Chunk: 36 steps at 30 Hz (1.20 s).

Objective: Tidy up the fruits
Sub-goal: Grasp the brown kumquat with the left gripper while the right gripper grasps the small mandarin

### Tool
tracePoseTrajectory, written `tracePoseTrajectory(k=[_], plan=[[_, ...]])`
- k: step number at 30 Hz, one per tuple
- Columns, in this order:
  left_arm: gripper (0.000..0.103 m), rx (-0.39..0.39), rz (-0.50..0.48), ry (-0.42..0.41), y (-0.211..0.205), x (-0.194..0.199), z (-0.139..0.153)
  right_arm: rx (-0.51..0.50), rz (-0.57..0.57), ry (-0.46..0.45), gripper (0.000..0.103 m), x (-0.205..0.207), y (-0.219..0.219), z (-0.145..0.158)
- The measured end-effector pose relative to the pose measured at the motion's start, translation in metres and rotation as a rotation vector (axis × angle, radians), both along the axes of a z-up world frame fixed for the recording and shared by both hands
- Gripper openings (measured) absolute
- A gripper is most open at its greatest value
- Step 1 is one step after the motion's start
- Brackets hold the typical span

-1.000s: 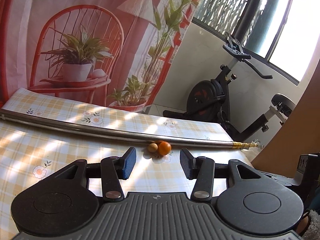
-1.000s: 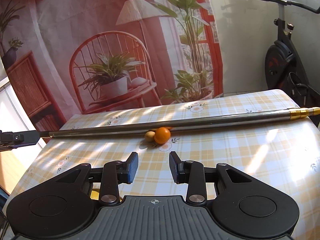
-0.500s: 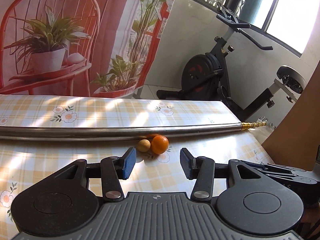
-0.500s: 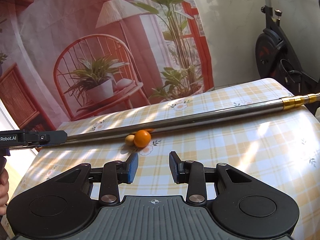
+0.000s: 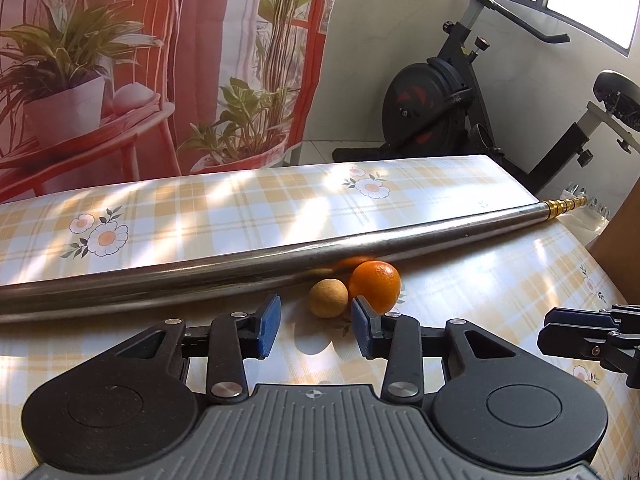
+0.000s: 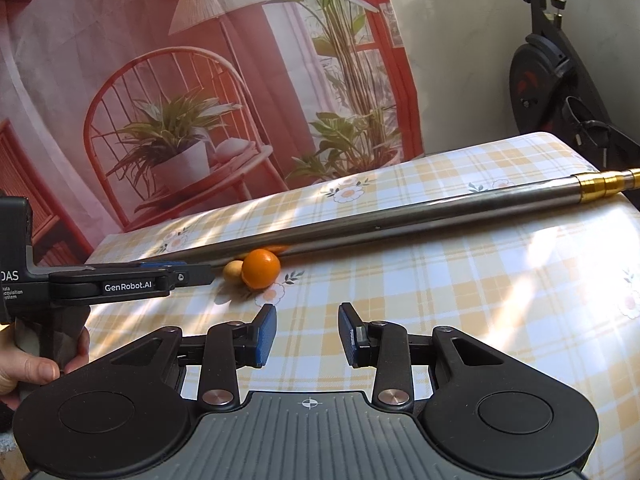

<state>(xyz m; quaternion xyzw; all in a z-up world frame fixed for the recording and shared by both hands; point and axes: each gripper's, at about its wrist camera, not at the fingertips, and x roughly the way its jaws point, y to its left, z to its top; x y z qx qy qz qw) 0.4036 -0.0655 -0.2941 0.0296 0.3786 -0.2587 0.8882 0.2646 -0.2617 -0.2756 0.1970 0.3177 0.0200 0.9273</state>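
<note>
The left gripper (image 5: 316,326), jaws closing with nothing between them, lines up on the small tan round fruit (image 5: 328,298), which touches the round orange (image 5: 375,287) at its three o'clock beside the steel pole (image 5: 240,270). The right gripper (image 6: 307,334) waits apart, empty. Next, it seems, comes advancing around the tan fruit alone.

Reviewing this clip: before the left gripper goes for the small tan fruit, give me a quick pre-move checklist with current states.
1. Small tan fruit in view, just ahead of the left gripper: ok.
2. Left jaws empty, closing, gap looks wider than that fruit: ok.
3. Orange clear of the grasp path: not ok, it touches the tan fruit.
4. Metal pole clear behind the fruits: not ok, right against them.
5. Right gripper empty, standing back: ok.
6. Destination for fruit visible: cannot tell.
</note>
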Motion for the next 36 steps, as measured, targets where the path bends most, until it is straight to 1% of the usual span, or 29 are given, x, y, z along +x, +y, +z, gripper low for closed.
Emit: tracePoseTrajectory(k=[5, 9, 12, 14, 17, 22, 25, 28, 30, 33, 34, 35, 36], plan=[[0.041, 0.015, -0.026, 0.01, -0.008, 0.005, -0.006, 0.011, -0.002, 0.015, 0.033, 0.007, -0.001, -0.006], [0.04, 0.003, -0.013, 0.02, -0.006, 0.012, -0.008, 0.012, -0.003, 0.024, 0.033, 0.009, -0.002, -0.009], [0.034, -0.015, -0.027, 0.033, -0.006, 0.014, -0.011, 0.01, 0.0, 0.03, 0.033, 0.01, -0.002, -0.01], [0.026, -0.018, -0.05, 0.038, -0.008, 0.014, -0.011, 0.009, 0.0, 0.033, 0.033, 0.01, -0.002, -0.01], [0.026, 0.0, -0.068, 0.019, -0.012, 0.009, -0.011, 0.006, -0.002, 0.037, 0.033, 0.011, -0.002, -0.011], [0.026, -0.026, -0.067, 0.025, 0.0, -0.005, -0.001, 0.005, 0.0, 0.04, 0.033, 0.014, -0.002, -0.012], [0.026, -0.043, -0.055, 0.012, 0.012, -0.017, 0.012, 0.01, 0.0, 0.016, 0.033, 0.015, -0.003, -0.013], [0.026, -0.068, -0.023, 0.001, 0.029, -0.028, 0.024, 0.009, -0.003, -0.006, 0.033, 0.022, -0.003, -0.016], [0.026, -0.09, -0.001, -0.014, 0.04, -0.036, 0.032, -0.012, 0.007, -0.032, 0.033, 0.03, 0.0, -0.017], [0.026, -0.114, 0.032, -0.026, 0.055, -0.045, 0.04, -0.044, 0.046, -0.098, 0.033, 0.045, 0.011, -0.016], [0.026, -0.116, 0.04, -0.03, 0.058, -0.047, 0.041, -0.053, 0.054, -0.12, 0.035, 0.052, 0.015, -0.016], [0.026, -0.112, 0.046, -0.033, 0.06, -0.048, 0.042, -0.062, 0.059, -0.136, 0.04, 0.058, 0.019, -0.016], [0.026, -0.108, 0.049, -0.038, 0.061, -0.049, 0.043, -0.071, 0.06, -0.14, 0.042, 0.064, 0.024, -0.016]])
